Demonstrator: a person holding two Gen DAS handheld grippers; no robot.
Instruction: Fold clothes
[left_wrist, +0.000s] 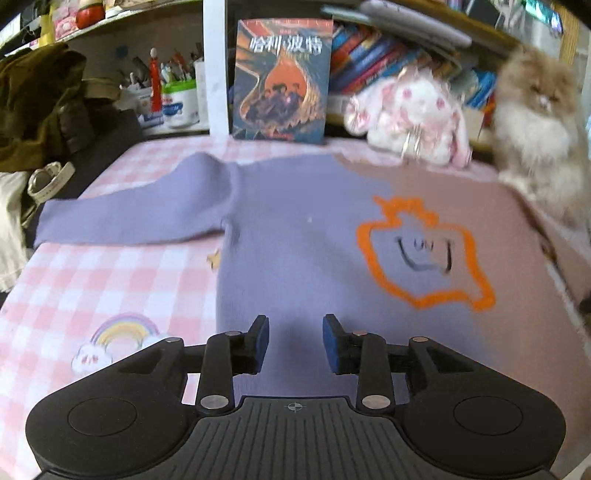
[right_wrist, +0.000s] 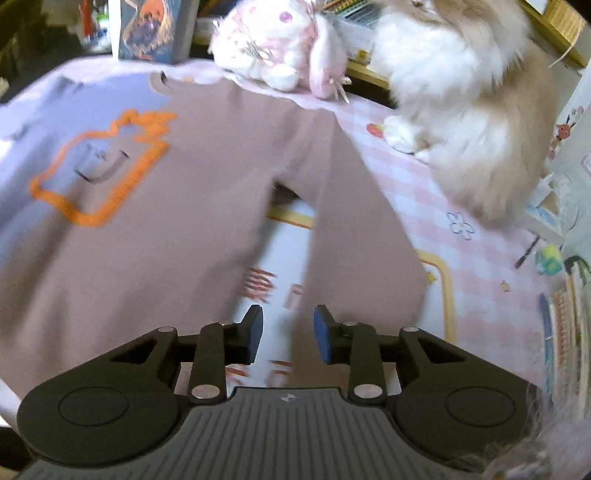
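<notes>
The two-tone sweater (left_wrist: 303, 236) lies flat, front up, on the pink checked tablecloth (left_wrist: 110, 280), purple half left, mauve half right. The left gripper (left_wrist: 294, 341) is level above the purple hem, jaws apart and holding nothing. The right gripper (right_wrist: 288, 334) is level above the mauve sleeve (right_wrist: 362, 236), jaws likewise apart and holding nothing. A fluffy cat (right_wrist: 476, 110) sits beside the sleeve.

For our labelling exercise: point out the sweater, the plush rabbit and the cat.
sweater (left_wrist: 295, 240): left wrist view, purple half of the chest.
plush rabbit (left_wrist: 410, 110): left wrist view, its white face.
cat (right_wrist: 461, 96): right wrist view, fluffy white chest fur.
</notes>
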